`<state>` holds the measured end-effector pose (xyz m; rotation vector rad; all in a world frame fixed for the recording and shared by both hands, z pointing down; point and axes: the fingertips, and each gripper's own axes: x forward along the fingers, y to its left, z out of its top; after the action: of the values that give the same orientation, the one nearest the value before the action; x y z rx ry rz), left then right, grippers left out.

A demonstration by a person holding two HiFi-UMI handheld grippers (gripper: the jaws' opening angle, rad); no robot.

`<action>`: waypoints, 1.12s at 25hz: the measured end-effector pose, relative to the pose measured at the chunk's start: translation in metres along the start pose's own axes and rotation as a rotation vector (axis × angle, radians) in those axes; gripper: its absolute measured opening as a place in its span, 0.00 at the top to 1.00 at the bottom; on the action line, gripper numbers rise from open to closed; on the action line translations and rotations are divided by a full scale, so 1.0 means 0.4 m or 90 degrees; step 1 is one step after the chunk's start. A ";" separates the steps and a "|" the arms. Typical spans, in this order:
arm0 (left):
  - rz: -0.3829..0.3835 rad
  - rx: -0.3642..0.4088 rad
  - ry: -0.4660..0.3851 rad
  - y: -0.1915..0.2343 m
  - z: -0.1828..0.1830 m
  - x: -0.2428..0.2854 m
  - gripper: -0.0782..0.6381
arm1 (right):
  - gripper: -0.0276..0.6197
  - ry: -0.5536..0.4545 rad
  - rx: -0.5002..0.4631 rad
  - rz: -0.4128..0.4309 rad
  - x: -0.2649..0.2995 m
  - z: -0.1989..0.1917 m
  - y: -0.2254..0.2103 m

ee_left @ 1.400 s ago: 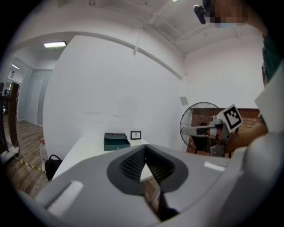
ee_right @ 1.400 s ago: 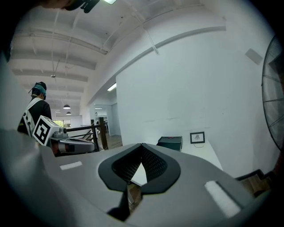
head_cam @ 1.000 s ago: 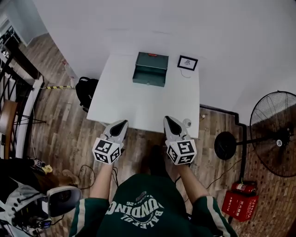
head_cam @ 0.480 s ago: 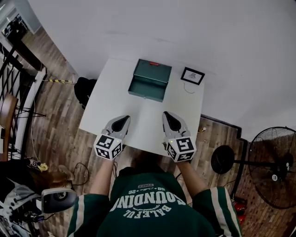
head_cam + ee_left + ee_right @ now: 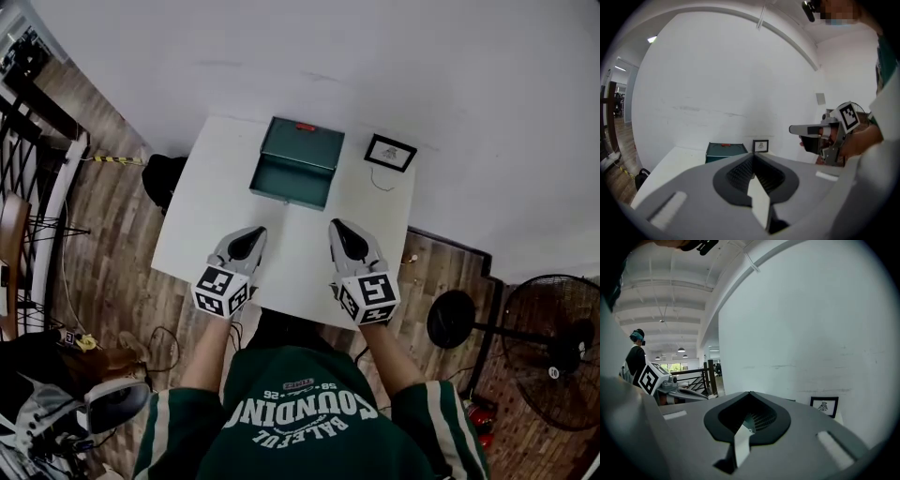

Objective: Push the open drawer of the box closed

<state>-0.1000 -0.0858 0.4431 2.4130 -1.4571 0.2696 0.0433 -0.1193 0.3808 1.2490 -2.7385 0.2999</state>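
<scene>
A dark green box stands at the far middle of the white table, its drawer pulled out toward me with nothing showing inside. My left gripper and right gripper hover side by side over the table's near part, well short of the drawer. Both are shut with nothing between the jaws. In the left gripper view the box sits ahead beyond the shut left gripper, with the right gripper off to the right. The right gripper view shows its own shut tip.
A small framed picture with a thin cord lies right of the box. A black bag sits on the floor left of the table. A standing fan is at the right, and railings at the left. A white wall runs behind the table.
Both grippers have moved forward from past the table's near edge to over its near part. The table and box now sit closer in the head view. Jaws stayed shut.
</scene>
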 end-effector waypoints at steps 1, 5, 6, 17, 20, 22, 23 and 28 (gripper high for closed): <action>-0.002 -0.002 0.004 0.005 -0.005 0.008 0.82 | 0.96 0.002 0.001 -0.002 0.006 -0.003 -0.005; -0.007 -0.016 0.023 0.032 -0.044 0.053 0.82 | 0.96 0.014 0.007 -0.013 0.044 -0.027 -0.030; -0.010 -0.023 0.031 0.034 -0.064 0.064 0.82 | 0.96 0.019 0.010 -0.016 0.052 -0.041 -0.035; -0.008 -0.061 0.101 0.067 -0.238 0.159 0.82 | 0.96 0.083 0.047 -0.055 0.072 -0.202 -0.063; -0.011 -0.062 0.110 0.069 -0.256 0.173 0.81 | 0.96 0.091 0.050 -0.060 0.070 -0.223 -0.063; -0.002 -0.064 0.117 0.076 -0.264 0.181 0.71 | 0.96 0.094 0.062 -0.058 0.072 -0.231 -0.060; 0.003 -0.067 0.122 0.079 -0.269 0.186 0.62 | 0.96 0.096 0.069 -0.055 0.075 -0.236 -0.057; 0.018 -0.078 0.138 0.092 -0.289 0.227 0.54 | 0.96 0.107 0.079 -0.049 0.087 -0.255 -0.057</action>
<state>-0.0905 -0.1359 0.5861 2.1928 -1.3695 0.4204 0.0402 -0.1361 0.4897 1.2897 -2.5581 0.5474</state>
